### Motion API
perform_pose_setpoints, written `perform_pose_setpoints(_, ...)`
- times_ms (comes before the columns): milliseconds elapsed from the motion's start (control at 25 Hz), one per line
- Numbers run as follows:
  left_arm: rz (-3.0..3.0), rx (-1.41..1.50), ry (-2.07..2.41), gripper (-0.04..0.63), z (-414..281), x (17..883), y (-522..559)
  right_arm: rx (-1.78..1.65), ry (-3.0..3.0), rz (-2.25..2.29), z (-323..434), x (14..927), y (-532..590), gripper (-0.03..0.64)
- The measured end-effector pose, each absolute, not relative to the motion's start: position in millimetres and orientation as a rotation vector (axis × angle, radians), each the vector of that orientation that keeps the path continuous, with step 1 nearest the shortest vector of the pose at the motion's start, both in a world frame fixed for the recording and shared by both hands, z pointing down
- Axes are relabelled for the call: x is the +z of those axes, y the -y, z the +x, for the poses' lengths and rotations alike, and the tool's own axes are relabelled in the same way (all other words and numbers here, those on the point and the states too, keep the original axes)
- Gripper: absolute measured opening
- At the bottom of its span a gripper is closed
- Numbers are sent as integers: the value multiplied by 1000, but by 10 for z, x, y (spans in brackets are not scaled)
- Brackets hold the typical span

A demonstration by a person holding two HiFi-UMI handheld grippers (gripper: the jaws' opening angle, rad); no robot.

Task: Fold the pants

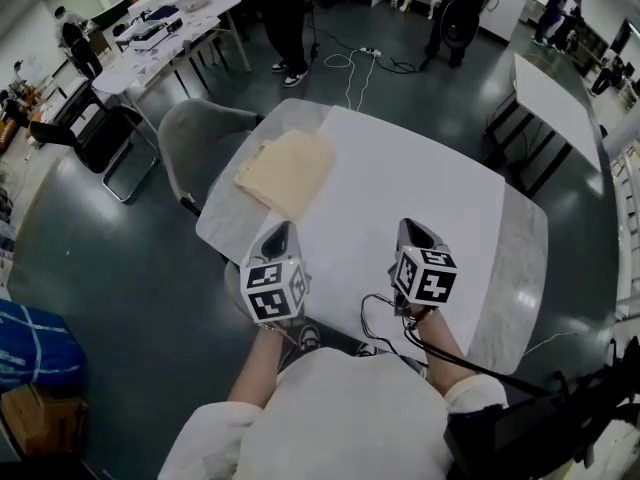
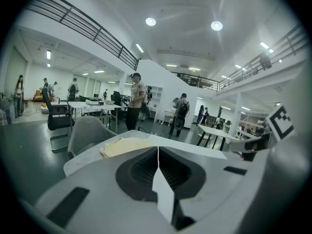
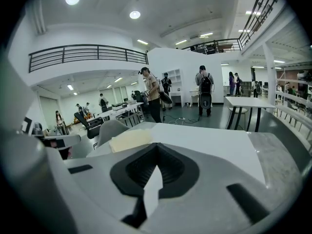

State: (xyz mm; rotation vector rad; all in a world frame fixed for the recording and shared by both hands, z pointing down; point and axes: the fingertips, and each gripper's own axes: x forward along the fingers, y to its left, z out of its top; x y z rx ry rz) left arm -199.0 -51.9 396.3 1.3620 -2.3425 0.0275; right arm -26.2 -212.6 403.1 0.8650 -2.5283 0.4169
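Pants (image 1: 285,171) lie folded in a flat cream stack at the far left corner of the white surface (image 1: 430,198), so the left tool (image 1: 278,234) and the right tool (image 1: 410,230) hover near the person, jaws closed on nothing, the folding apparently done

Large open lab or workshop hall, shown by a dark polished floor (image 1: 100,268), white worktables (image 1: 550,98) set well apart, a bench (image 1: 170,28) laden with equipment, cables (image 1: 350,68) trailed over the floor, a railed mezzanine (image 3: 87,52), ceiling lights (image 2: 150,21), people (image 2: 138,99) standing about.
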Motion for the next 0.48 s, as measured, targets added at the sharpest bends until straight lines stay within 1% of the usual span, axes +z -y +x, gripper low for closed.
perform_pose_setpoints(480, 1353, 9, 2338, 9, -1966, 4024, 569, 420, 2521, 878, -230, 4070, 2140, -9)
